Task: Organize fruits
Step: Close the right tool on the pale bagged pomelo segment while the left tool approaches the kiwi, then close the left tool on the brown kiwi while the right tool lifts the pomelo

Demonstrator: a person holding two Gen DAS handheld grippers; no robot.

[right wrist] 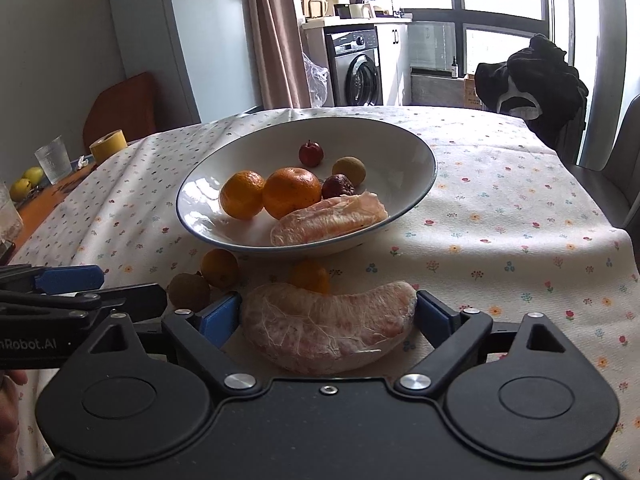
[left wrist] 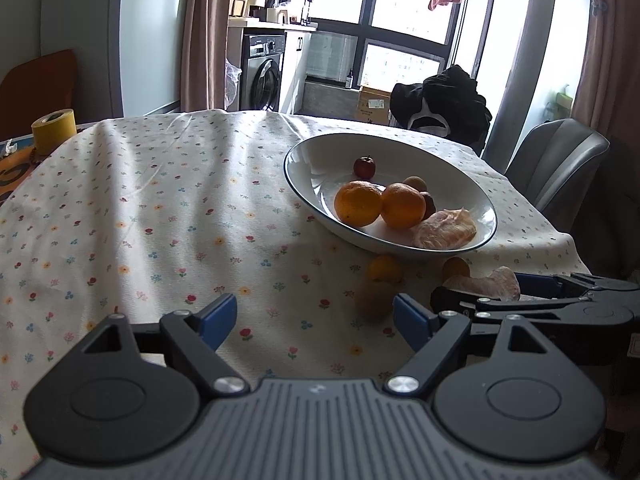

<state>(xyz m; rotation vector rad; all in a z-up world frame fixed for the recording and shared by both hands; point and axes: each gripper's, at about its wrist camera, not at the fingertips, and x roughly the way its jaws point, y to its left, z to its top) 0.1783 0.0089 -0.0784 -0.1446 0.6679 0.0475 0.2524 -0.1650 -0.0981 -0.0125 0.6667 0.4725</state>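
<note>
Floral tablecloth [right wrist: 500, 200] is seen covering the table, with a washing machine [right wrist: 358, 70] in the upper background. At centre frame, one white bowl [right wrist: 420, 148] is loaded with two oranges [right wrist: 242, 194], one peeled pomelo segment [right wrist: 328, 220], one small red fruit [right wrist: 311, 153], one dark fruit and one green-brown fruit. Below the bowl, on the cloth, two small oranges [right wrist: 219, 268] and one brown fruit [right wrist: 189, 291] are counted. The left gripper [left wrist: 314, 316] is held spread wide, with nothing between its fingers. A second pomelo segment [right wrist: 328, 330] is pinched lengthwise by the right gripper [right wrist: 329, 312] at lower centre, its jaws widely parted and touching both ends.
</note>
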